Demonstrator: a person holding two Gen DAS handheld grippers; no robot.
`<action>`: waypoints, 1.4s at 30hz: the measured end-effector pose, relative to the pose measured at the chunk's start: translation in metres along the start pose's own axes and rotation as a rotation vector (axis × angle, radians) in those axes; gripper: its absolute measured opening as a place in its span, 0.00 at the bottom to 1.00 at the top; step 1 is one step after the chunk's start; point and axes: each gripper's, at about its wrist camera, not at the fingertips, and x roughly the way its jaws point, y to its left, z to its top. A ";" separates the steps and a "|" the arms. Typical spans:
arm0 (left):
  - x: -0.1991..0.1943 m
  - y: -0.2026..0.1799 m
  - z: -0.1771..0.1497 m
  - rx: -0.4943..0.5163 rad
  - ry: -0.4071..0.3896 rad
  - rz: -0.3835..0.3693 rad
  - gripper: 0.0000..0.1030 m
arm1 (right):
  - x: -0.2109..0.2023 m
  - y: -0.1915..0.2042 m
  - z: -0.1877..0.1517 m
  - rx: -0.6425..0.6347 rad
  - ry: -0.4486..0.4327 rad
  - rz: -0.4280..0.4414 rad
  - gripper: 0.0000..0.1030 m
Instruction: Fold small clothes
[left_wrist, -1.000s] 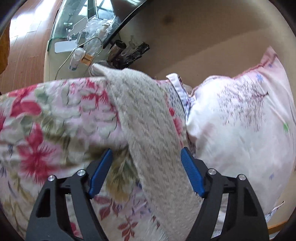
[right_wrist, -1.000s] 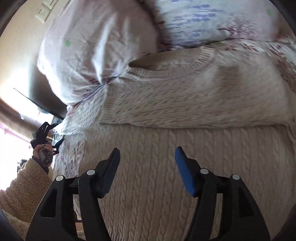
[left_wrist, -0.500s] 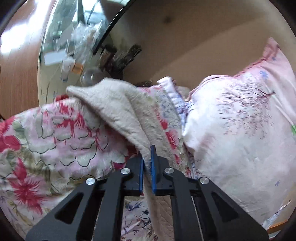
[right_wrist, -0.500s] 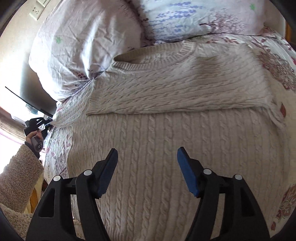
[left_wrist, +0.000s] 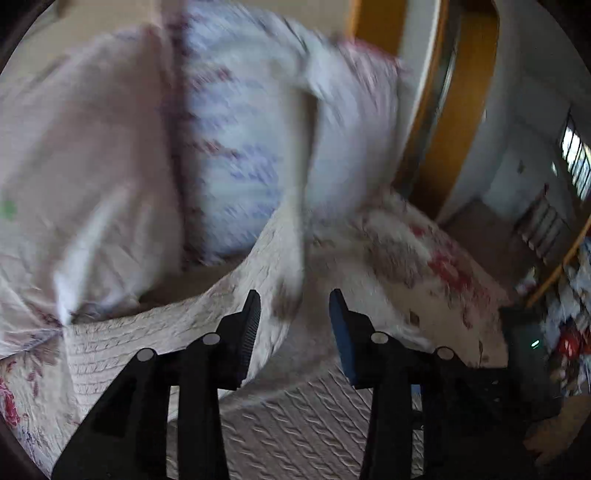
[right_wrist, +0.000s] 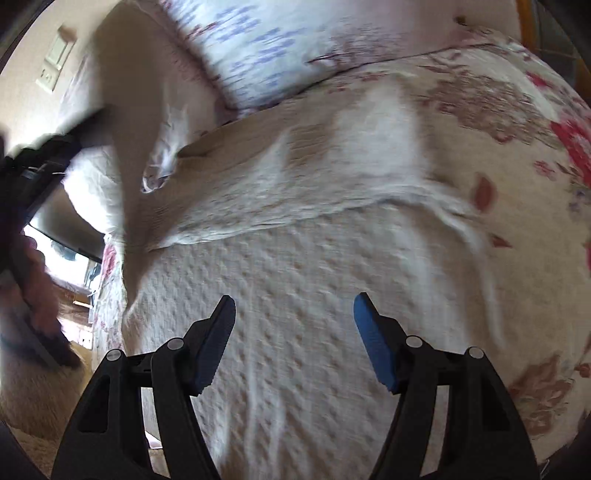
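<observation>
The cream cable-knit sweater (right_wrist: 295, 295) lies flat on the floral bedspread (right_wrist: 535, 122), body filling the right wrist view from centre down to 6 o'clock, collar end toward 12 near the pillows (right_wrist: 266, 48). One sleeve (left_wrist: 273, 258) is lifted, arcing up from approx 8 o'clock to centre in the left wrist view; both views are blurred, so detail is poor.

Your left gripper (left_wrist: 293, 325) has its jaws parted, w/ the sleeve's edge just at or between them. Whether the pads actually touch the knit, can't tell. Your right gripper (right_wrist: 293, 332) is spread wide, hovering over the sweater body, holding nothing.

Risks, as I judge them:
- W/ the left jaws apart, the sleeve probably drops wherever it is, maybe bunched or short of the body, so the fold ends up crooked.
- Knit is soft and stretchy; pinch too little and it slips, too deep and you drag the bedspread w/ it.
- The sweater's top sits near the pillows at 12, so a wide swing could snag there.
</observation>
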 end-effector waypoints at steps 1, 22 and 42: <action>0.015 -0.007 -0.006 0.004 0.060 0.006 0.36 | -0.009 -0.008 0.000 0.012 -0.013 -0.007 0.66; -0.145 0.104 -0.305 -0.869 0.135 0.115 0.39 | -0.038 -0.098 -0.111 0.277 0.268 0.300 0.24; -0.075 0.228 -0.060 -0.765 -0.167 0.062 0.67 | -0.018 -0.038 0.151 0.286 -0.226 0.266 0.80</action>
